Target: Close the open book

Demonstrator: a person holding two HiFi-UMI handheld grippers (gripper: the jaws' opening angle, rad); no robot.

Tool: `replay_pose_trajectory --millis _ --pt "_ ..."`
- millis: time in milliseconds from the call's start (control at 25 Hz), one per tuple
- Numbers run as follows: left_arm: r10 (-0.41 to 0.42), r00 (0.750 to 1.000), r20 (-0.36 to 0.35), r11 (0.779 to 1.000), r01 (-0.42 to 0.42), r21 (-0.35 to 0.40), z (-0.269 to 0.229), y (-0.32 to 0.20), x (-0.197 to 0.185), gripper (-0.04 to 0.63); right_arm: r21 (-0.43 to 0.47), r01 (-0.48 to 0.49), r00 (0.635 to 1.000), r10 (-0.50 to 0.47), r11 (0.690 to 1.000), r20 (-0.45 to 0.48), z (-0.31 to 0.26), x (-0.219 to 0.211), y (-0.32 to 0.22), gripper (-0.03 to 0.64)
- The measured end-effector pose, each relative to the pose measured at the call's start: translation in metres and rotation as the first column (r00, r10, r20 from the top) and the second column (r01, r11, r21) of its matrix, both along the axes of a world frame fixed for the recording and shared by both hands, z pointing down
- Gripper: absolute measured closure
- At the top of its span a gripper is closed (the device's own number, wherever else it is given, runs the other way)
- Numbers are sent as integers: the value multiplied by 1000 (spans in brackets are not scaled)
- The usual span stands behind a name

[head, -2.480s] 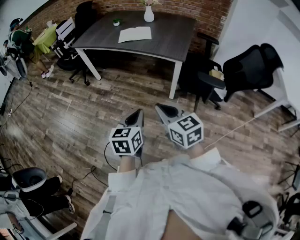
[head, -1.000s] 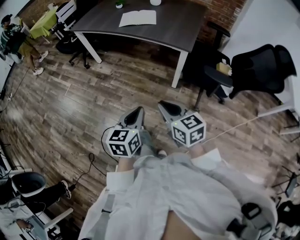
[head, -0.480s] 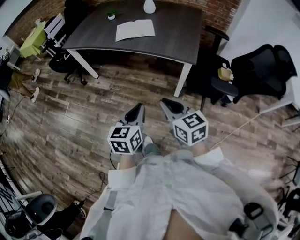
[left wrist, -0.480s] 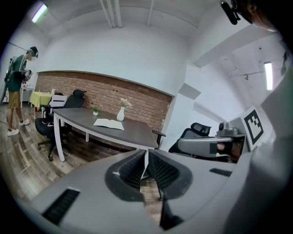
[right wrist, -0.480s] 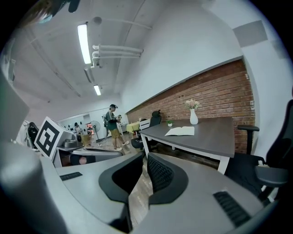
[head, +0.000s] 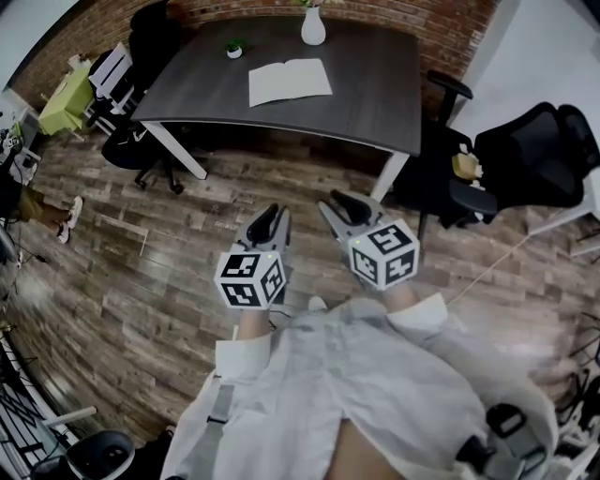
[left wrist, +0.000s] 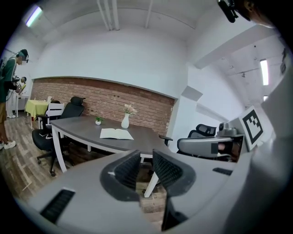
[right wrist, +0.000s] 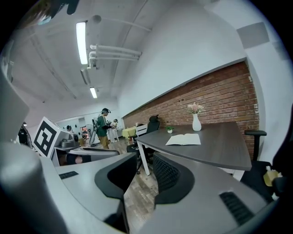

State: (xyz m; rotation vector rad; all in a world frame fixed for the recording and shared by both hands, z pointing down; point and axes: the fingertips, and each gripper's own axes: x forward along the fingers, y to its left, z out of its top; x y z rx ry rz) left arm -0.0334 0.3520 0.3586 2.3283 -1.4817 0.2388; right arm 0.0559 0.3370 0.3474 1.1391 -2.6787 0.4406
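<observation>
Two pages face up, so the book (head: 290, 82) lies flat and open on the table (head: 375, 84), nothing closed yet. It sits toward the far side, left of the middle. A vase (head: 313, 28) and a little plant (head: 233, 47) stand beyond it, close by but not touching.

Its long axis, both pages together, runs left to right as we face it, with the right end tipped slightly away. The spine crosses that and points away from us, roughly toward the vase. So we reckon closing it means flipping one page-half sideways over the other.

The relation that matters is that the book is straight ahead and well apart from both grippers, with open floor and the near table edge in between. In the head view it lines up just a bit closer to the left gripper (head: 272, 217) than the right gripper (head: 339, 202). The left gripper view has it left of the jaws, and the right gripper view has it right of them. So it falls between the two, and either could take a side.

Both sets of jaws have just been opening and stand partly apart. Nothing is in either gap, only floor and table legs behind.
</observation>
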Motion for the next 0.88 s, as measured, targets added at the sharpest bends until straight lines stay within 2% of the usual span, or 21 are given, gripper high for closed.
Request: replay_pose_trajectory --millis 120,360,640,880 --pt "10 1000 -8 1000 -10 -12 7 -4 -13 500 -8 -7 1000 7 1000 -9 6 -13 -1 528" --pt "58 997 -46 996 -62 -71 31 1 -16 497 -63 4 999 -6 998 -43 27 -22 1 528" --pt "14 998 -63 993 -21 -116 47 -27 -35 480 -76 29 999 -31 997 -21 33 -40 -33 525" --pt "-14 998 -56 992 7 -129 50 -79 -62 480 -80 71 997 -74 994 -37 38 -68 -85 515"
